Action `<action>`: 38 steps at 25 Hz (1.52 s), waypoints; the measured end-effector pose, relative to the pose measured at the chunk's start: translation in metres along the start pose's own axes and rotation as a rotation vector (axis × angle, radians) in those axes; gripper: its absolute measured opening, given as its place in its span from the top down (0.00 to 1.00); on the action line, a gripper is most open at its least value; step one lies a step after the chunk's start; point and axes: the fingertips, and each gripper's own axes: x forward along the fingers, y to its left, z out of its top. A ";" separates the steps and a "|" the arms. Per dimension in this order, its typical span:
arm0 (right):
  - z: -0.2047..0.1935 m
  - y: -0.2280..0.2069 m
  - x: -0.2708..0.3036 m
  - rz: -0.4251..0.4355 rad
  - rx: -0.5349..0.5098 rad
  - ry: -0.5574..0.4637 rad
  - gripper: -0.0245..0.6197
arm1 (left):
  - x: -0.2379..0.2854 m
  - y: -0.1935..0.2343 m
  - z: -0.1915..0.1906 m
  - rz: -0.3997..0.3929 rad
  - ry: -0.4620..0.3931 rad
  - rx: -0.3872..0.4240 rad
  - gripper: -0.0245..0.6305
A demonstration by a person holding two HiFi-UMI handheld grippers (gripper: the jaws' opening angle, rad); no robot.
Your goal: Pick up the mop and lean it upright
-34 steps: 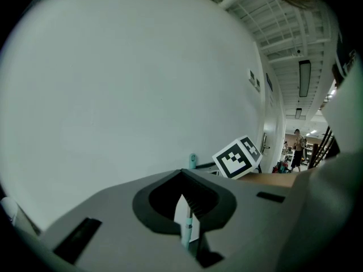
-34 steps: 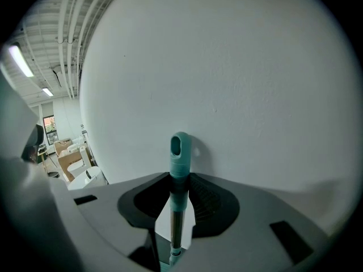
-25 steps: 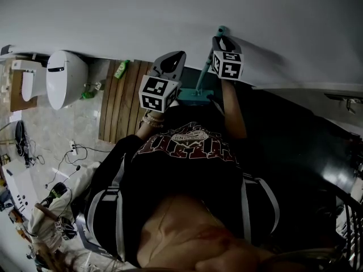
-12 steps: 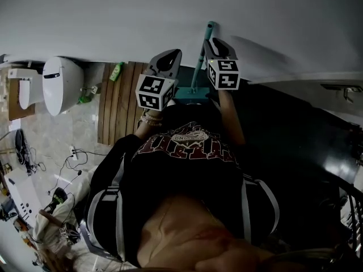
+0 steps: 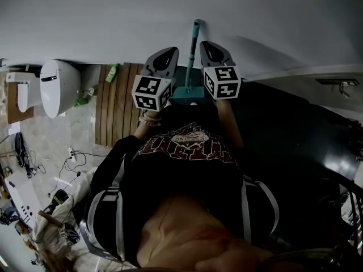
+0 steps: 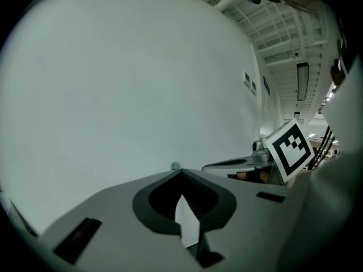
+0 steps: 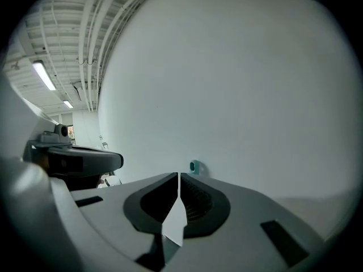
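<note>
Apparently the mop [image 5: 193, 50] leans on the wall [image 5: 113, 16] unaided, since the left gripper [image 6: 180, 171] has its jaws pressed together and the right gripper [image 7: 177, 175] is closing its jaws on nothing.

Left of the left claw [image 5: 168, 54] lie 1 wooden slat mat [image 5: 116, 103], perhaps a green bottle [image 5: 113, 72], and 1 white toilet [image 5: 58, 85].

Black tee [image 5: 187, 174] with a red-and-white print [image 5: 190, 142] across the chest, white stripes [image 5: 120, 208] down both sides, and a bracelet [image 5: 148, 119] on the left wrist. The left gripper [image 5: 171, 50] and right gripper [image 5: 203, 43] are grey plastic, each with a black-and-white marker cube [image 5: 150, 92]. The right one's jaws are closing, with nothing between them.
</note>
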 end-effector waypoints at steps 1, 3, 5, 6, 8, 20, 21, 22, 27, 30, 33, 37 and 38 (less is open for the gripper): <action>0.001 0.000 -0.004 0.006 0.003 -0.001 0.92 | 0.001 -0.004 0.002 0.000 -0.005 0.001 0.90; 0.002 0.000 -0.011 0.019 0.005 -0.006 0.92 | 0.003 -0.010 0.006 0.000 -0.013 -0.001 0.90; 0.005 0.001 -0.018 0.034 0.004 -0.010 0.93 | 0.005 -0.016 0.008 -0.001 -0.018 -0.001 0.90; 0.006 0.002 -0.022 0.041 0.004 -0.012 0.93 | 0.007 -0.019 0.009 -0.002 -0.020 0.001 0.90; 0.008 0.004 -0.029 0.052 0.007 -0.016 0.93 | 0.010 -0.026 0.011 -0.004 -0.020 0.001 0.90; 0.012 0.004 -0.049 0.106 0.057 -0.037 0.93 | 0.025 -0.051 0.011 -0.026 0.000 0.003 0.90; 0.012 0.003 -0.050 0.109 0.057 -0.037 0.93 | 0.026 -0.052 0.010 -0.027 0.003 0.003 0.90; 0.012 0.002 -0.051 0.111 0.057 -0.037 0.93 | 0.027 -0.054 0.009 -0.027 0.006 0.005 0.90; 0.011 0.003 -0.053 0.126 0.058 -0.034 0.93 | 0.028 -0.056 0.009 -0.018 0.010 0.013 0.90; 0.008 0.005 -0.056 0.134 0.045 -0.027 0.93 | 0.025 -0.059 0.007 -0.012 0.009 0.010 0.90; 0.006 0.005 -0.061 0.137 0.039 -0.024 0.93 | 0.022 -0.064 0.003 -0.007 0.017 0.011 0.90; 0.003 0.003 -0.067 0.144 0.045 -0.025 0.93 | 0.020 -0.069 0.002 0.001 0.012 0.016 0.90; 0.002 0.003 -0.068 0.145 0.044 -0.023 0.93 | 0.020 -0.070 0.001 0.003 0.012 0.015 0.90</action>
